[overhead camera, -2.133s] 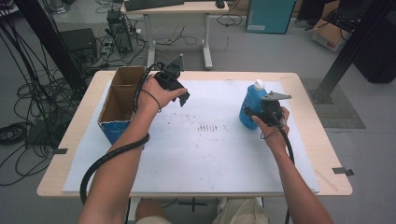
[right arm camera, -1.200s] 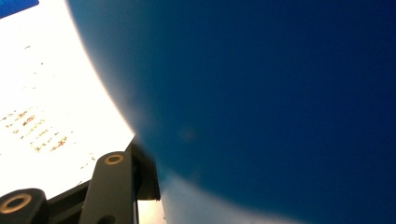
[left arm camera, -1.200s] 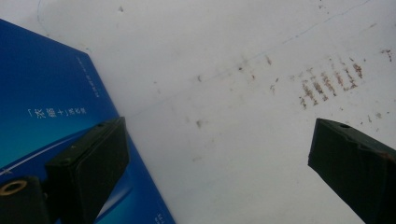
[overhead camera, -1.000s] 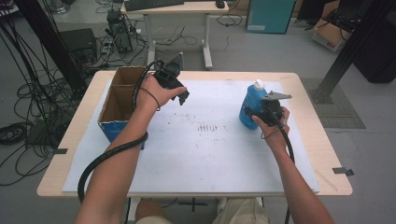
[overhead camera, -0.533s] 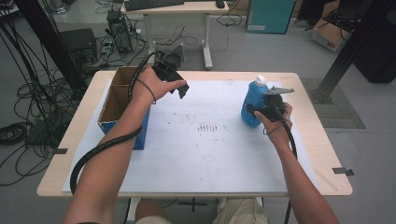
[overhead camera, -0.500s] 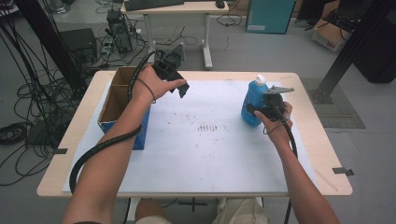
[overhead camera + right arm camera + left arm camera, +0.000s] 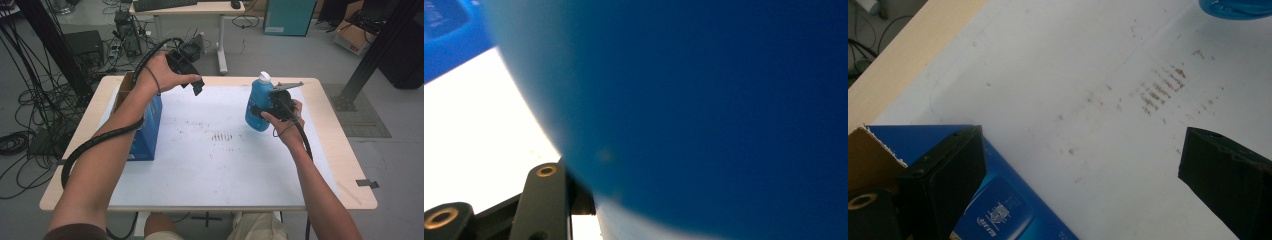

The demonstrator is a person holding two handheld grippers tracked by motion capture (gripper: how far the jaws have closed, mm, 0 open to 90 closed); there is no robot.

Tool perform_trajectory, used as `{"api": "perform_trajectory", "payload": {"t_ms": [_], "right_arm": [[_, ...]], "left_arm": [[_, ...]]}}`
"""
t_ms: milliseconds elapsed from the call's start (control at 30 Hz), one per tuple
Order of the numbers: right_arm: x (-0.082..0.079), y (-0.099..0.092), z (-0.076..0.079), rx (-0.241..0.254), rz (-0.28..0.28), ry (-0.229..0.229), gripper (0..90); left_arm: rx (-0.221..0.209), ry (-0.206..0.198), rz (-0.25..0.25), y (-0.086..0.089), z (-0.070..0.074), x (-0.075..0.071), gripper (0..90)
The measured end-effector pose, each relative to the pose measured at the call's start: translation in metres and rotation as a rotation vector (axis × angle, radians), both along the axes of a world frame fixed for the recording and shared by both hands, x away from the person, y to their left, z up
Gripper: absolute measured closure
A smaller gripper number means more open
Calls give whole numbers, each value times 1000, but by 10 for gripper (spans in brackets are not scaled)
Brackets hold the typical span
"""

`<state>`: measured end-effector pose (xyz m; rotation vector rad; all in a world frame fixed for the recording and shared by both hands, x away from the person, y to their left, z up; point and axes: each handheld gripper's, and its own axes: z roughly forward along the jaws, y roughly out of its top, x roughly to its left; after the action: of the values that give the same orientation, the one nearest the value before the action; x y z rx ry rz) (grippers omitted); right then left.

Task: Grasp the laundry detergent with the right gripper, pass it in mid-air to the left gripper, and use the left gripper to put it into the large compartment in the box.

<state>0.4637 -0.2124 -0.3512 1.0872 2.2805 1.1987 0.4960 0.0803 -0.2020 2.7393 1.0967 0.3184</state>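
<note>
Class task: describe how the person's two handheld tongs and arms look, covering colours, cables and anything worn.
Both tongs, left and right, are black. A thick black cable trails from each. The right carries a grey three-cornered plate. The left wrist wears a thin dark band; the forearms are unsleeved.

Blue bottle [image 7: 258, 106], plastic, with a white cap at its top and a rounded body that widens toward the base. It stands nearly upright, leaning slightly, and is held at mid-body, its base lifted just clear of the white sheet [image 7: 220, 160] covering the desk [image 7: 350, 185]. It sits over the right half of the desk, toward the far edge, to the right of a patch of small brown marks on the sheet. In the right gripper view the bottle's smooth, dark blue wall [image 7: 704, 110] lies close against the lens, curving down to the left. In the left gripper view its translucent blue base [image 7: 1235, 7] shows at the upper right corner.
</note>
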Motion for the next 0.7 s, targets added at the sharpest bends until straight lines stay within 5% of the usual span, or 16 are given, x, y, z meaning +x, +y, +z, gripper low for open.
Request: {"api": "perform_trajectory", "payload": {"t_ms": [333,700], "right_arm": [[6,44,6,-20,142,14,438],[6,91,5,19,338,19,438]], "left_arm": [[51,19,-147,3,12,-1,57],[46,30,-304,1,37,-17,57]]}}
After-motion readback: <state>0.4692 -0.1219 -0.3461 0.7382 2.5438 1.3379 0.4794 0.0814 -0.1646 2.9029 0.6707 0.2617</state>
